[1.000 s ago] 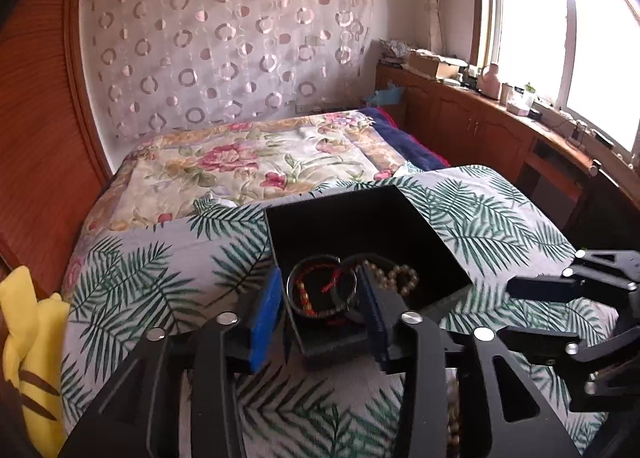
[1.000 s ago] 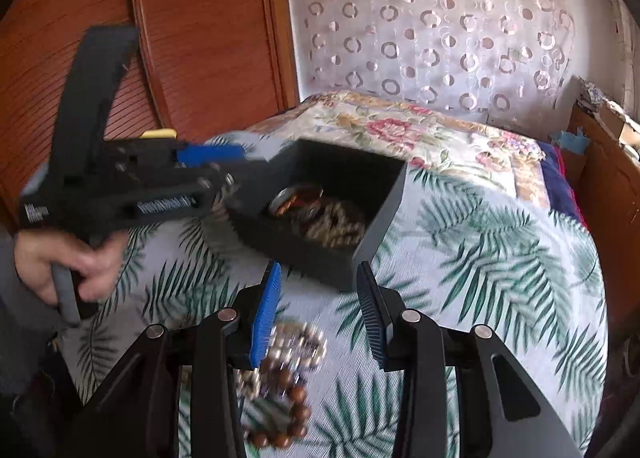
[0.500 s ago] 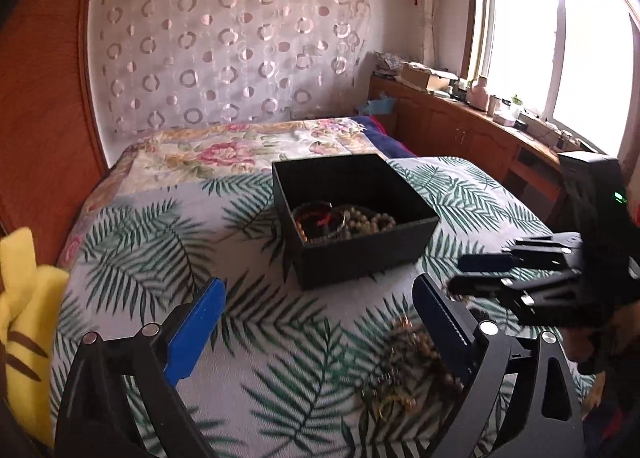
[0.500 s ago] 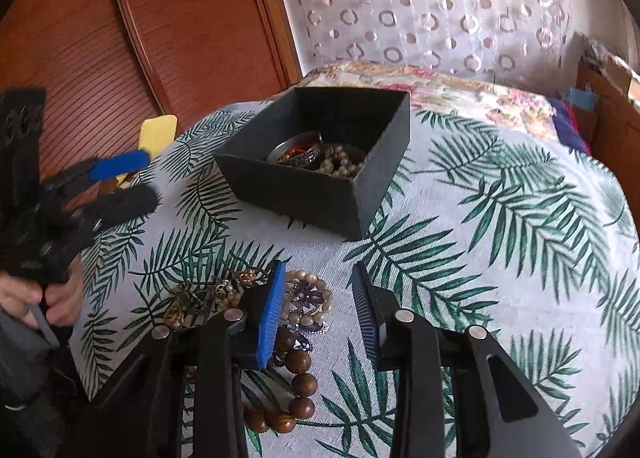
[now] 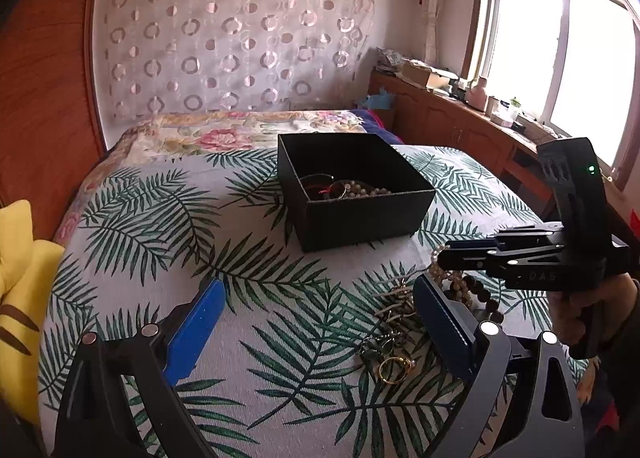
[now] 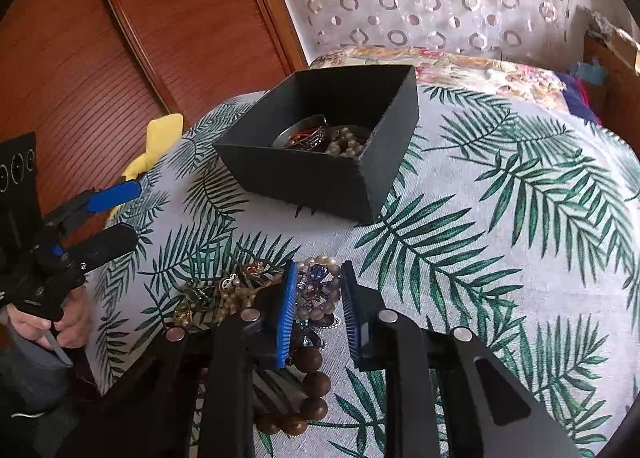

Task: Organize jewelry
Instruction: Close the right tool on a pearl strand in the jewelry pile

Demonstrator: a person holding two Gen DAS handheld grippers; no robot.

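A black box stands on the leaf-print cloth and holds several bracelets and bead strings. A pile of loose jewelry lies in front of it. My left gripper is wide open and empty, held back from the box over bare cloth. My right gripper is low over the pile, its jaws partly open on either side of a blue-stone pearl bracelet. A brown wooden bead bracelet lies under it.
The cloth covers a rounded surface that drops away at its edges. A yellow cushion lies at the left. A floral bedspread lies behind the box. Wooden cabinets run under the window at the right.
My left gripper has let go of a bracelet in the box, opened wide and pulled back. My right gripper has come down over the pile and straddles the blue-stone bracelet.
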